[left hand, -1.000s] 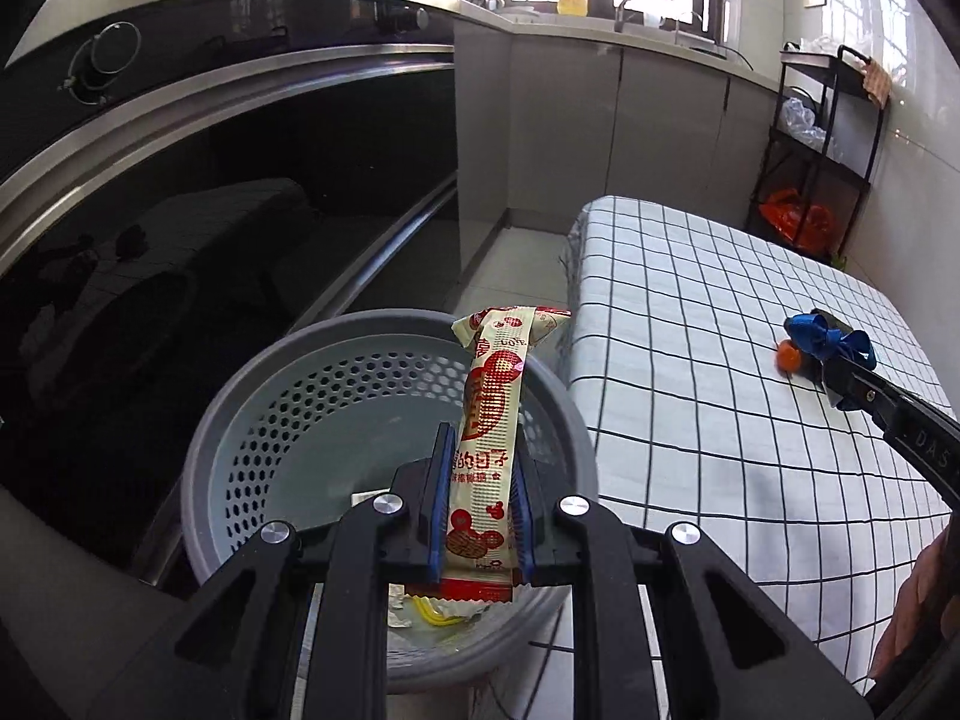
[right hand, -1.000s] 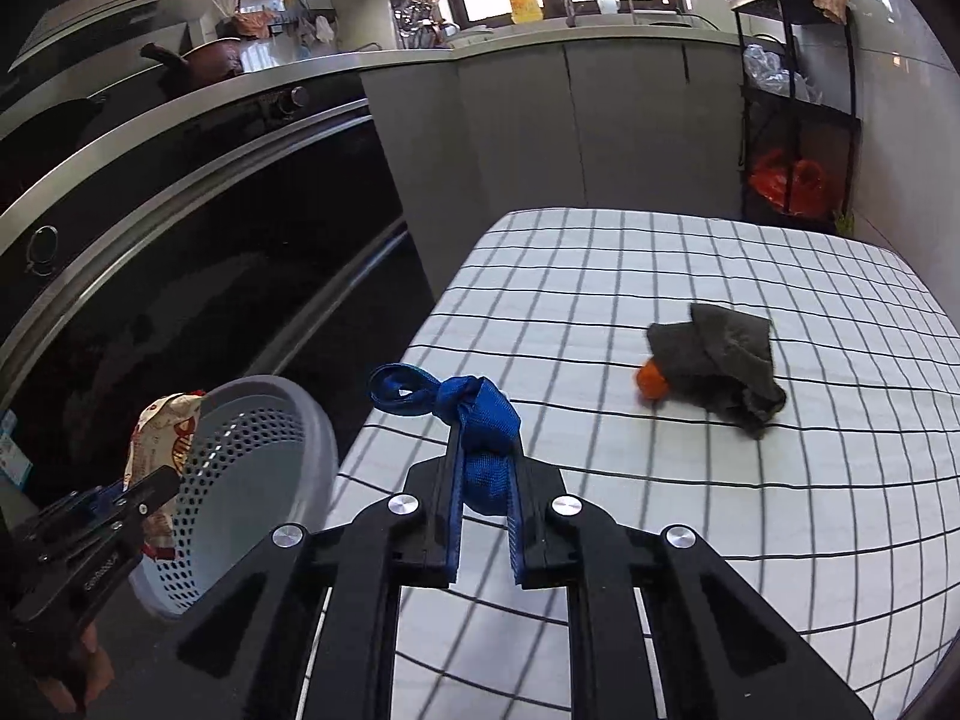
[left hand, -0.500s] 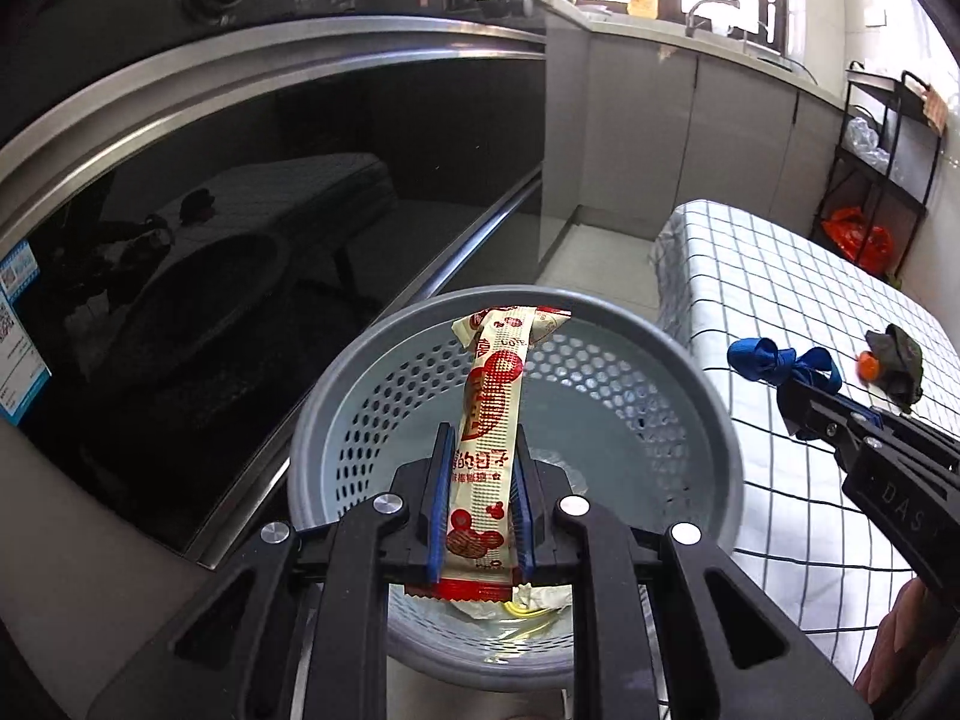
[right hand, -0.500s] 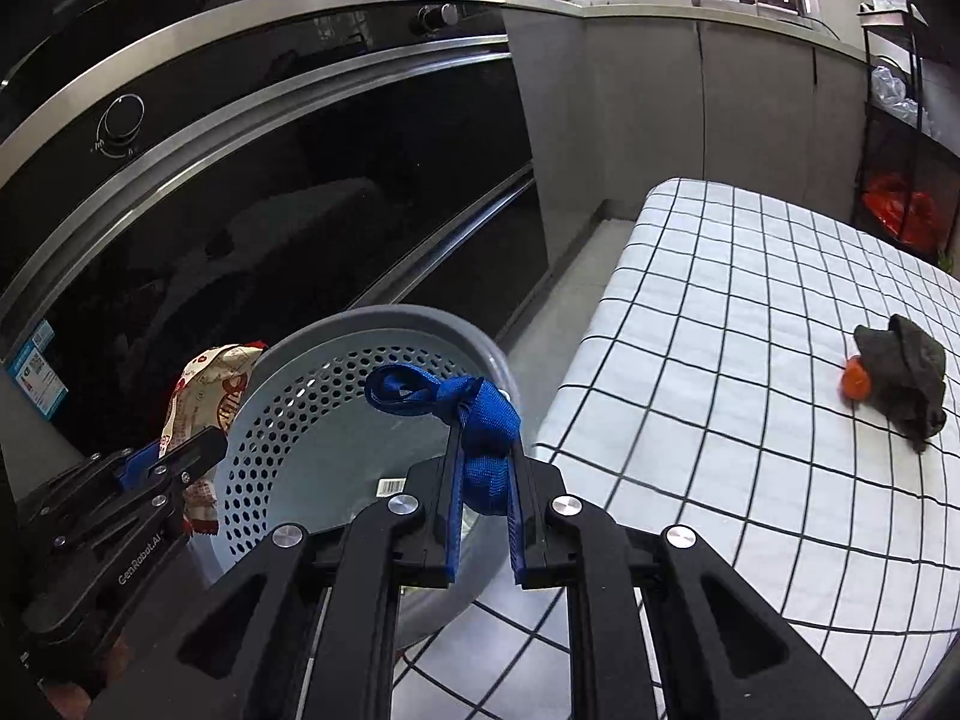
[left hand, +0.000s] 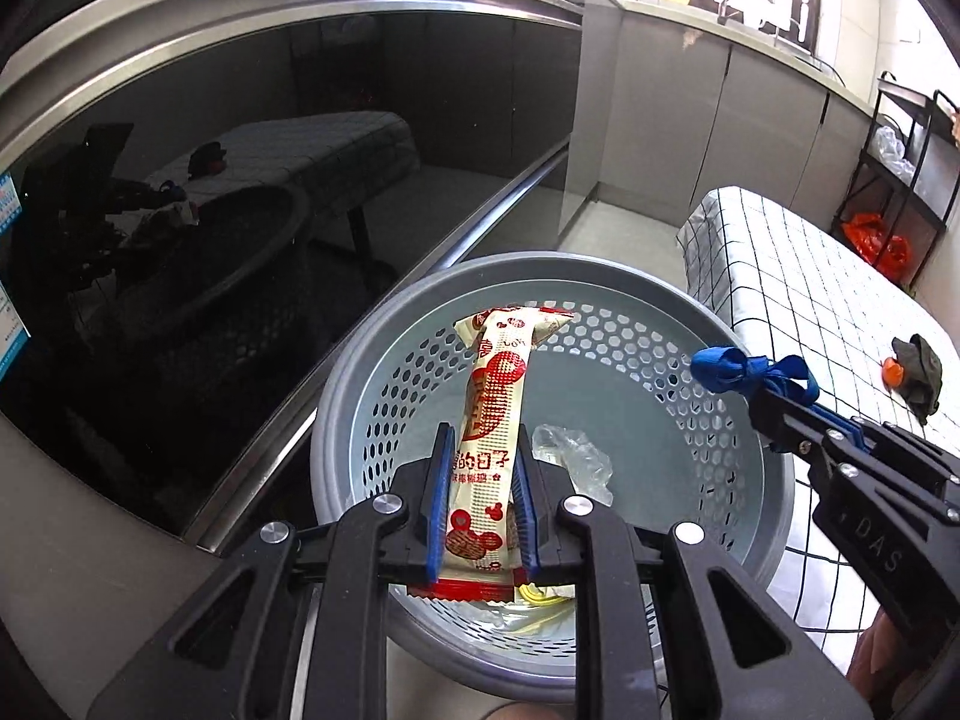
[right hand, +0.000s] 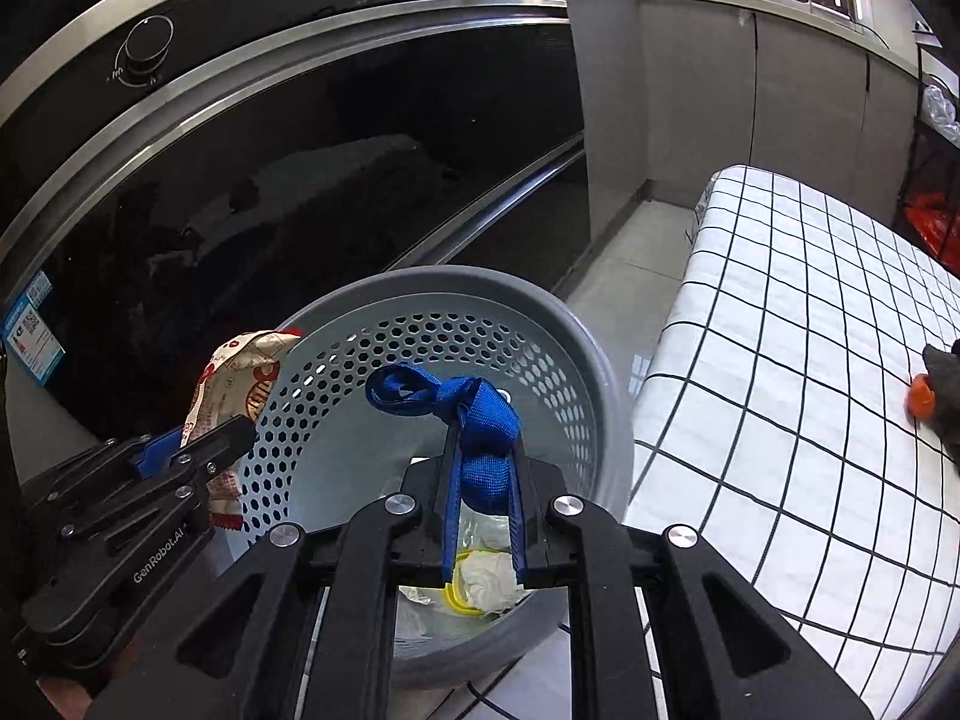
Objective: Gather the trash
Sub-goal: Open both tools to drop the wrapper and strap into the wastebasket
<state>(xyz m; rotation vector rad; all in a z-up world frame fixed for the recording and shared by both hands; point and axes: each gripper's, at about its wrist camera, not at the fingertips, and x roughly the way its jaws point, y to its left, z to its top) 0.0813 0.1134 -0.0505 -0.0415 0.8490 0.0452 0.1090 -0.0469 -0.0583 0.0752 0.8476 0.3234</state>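
You had both tools over the grey perforated plastic bin [left hand: 708,324]: the left tool [left hand: 480,468] was just loosening on the cream-and-red snack wrapper [left hand: 489,414], the right tool [right hand: 483,468] clenched on the knotted blue fabric strap [right hand: 462,402]. Looked like the drop step, so next was probably letting both fall inside the rim.

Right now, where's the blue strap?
The blue strap is pinched in the right tongs, held over the grey basket, right of the snack wrapper in the left tongs; the checked table lies to its right.
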